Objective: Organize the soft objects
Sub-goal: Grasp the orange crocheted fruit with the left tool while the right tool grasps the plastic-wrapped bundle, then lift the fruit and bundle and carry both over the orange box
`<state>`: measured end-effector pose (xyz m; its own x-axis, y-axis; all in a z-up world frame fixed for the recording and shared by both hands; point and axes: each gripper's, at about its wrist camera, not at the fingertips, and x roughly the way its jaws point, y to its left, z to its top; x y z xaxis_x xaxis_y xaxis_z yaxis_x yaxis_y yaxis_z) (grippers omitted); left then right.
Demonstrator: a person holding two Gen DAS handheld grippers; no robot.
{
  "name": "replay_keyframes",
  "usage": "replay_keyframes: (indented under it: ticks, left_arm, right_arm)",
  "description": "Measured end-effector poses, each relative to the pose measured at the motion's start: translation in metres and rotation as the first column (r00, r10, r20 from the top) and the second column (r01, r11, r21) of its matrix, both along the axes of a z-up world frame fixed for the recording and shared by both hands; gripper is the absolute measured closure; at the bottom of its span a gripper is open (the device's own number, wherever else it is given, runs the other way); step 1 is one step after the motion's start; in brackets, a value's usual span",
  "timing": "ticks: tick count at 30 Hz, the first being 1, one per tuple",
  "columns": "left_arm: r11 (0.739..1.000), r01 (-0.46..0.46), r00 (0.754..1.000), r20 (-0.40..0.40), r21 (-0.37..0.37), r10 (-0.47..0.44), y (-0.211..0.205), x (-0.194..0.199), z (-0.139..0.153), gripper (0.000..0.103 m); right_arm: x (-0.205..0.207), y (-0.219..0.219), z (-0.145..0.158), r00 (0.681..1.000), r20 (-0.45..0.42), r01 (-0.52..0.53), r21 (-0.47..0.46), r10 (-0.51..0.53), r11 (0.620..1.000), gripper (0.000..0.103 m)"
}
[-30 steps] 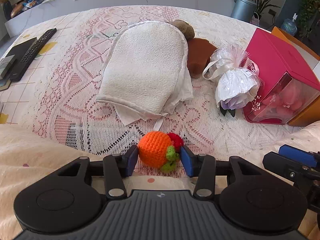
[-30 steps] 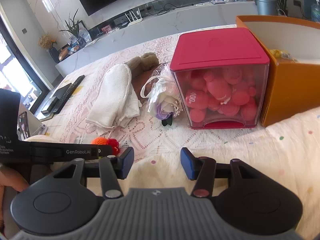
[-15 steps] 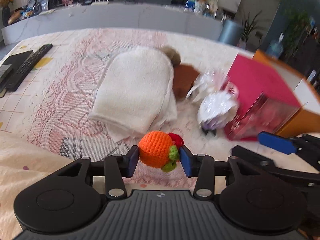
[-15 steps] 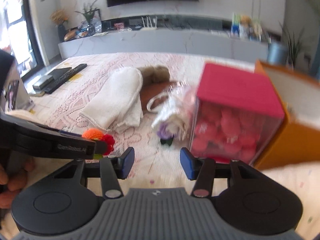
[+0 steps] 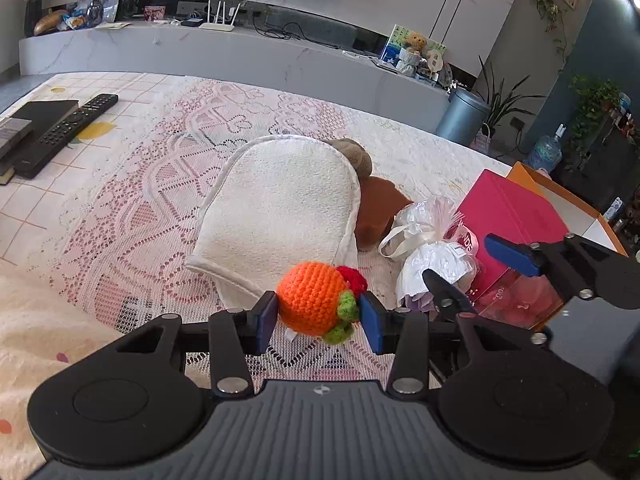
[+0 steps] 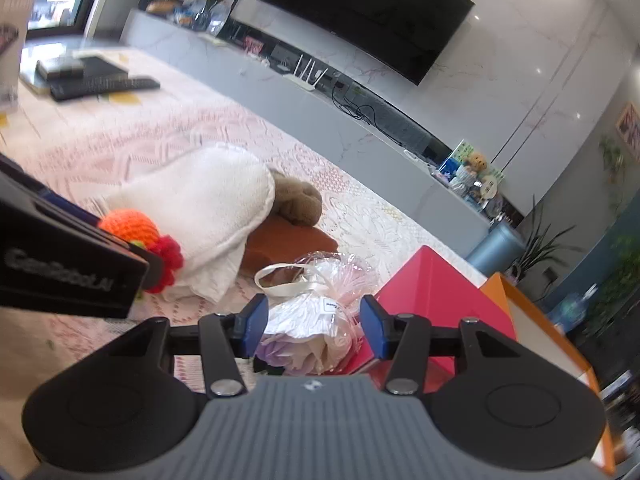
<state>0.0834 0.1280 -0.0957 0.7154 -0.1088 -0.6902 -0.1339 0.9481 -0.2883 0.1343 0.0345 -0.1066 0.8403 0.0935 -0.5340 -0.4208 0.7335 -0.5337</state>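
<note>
Centrally, low in the left wrist view, the left gripper point(image 5: 318, 317) has its jaws clamped on a crocheted orange toy point(image 5: 314, 298), lifted clear of the lace-covered desk point(image 5: 120, 216) for sorting. The right gripper point(image 6: 311, 322) hangs empty, jaws half-spread, before a wrapped bouquet point(image 6: 316, 320), likely next.

Your left wrist camera looks down along its tool point(image 5: 318, 316) across the lace-covered tabletop point(image 5: 132, 216), close and low. Your right wrist camera sits further right, tilted. Both views share the white towel point(image 5: 280, 208) point(image 6: 208, 208) at centre and the red box point(image 5: 516, 216) point(image 6: 436, 284) at right.
</note>
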Motion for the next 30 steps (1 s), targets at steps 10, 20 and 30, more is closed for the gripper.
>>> replay_keyframes:
  ticks: [10,20,30]
  left_arm:
    - [0.998,-0.004,1.000,-0.003,-0.059,0.004,0.009,-0.001,-0.003,0.053]
    - [0.998,0.006,1.000,0.006,-0.064,-0.006,0.008,-0.002,-0.001,0.053]
    - [0.998,0.011,0.999,0.053,-0.067,-0.007,0.008,-0.009,0.005,0.053]
  right_arm:
    - [0.010,0.009,-0.022,0.999,-0.011,0.044,-0.069,-0.045,0.997,0.049]
    - [0.008,0.006,-0.019,0.998,-0.010,0.056,-0.052,-0.056,0.997,0.091]
    - [-0.025,-0.008,0.019,1.000,0.019,0.024,0.057,-0.025,0.998,0.093]
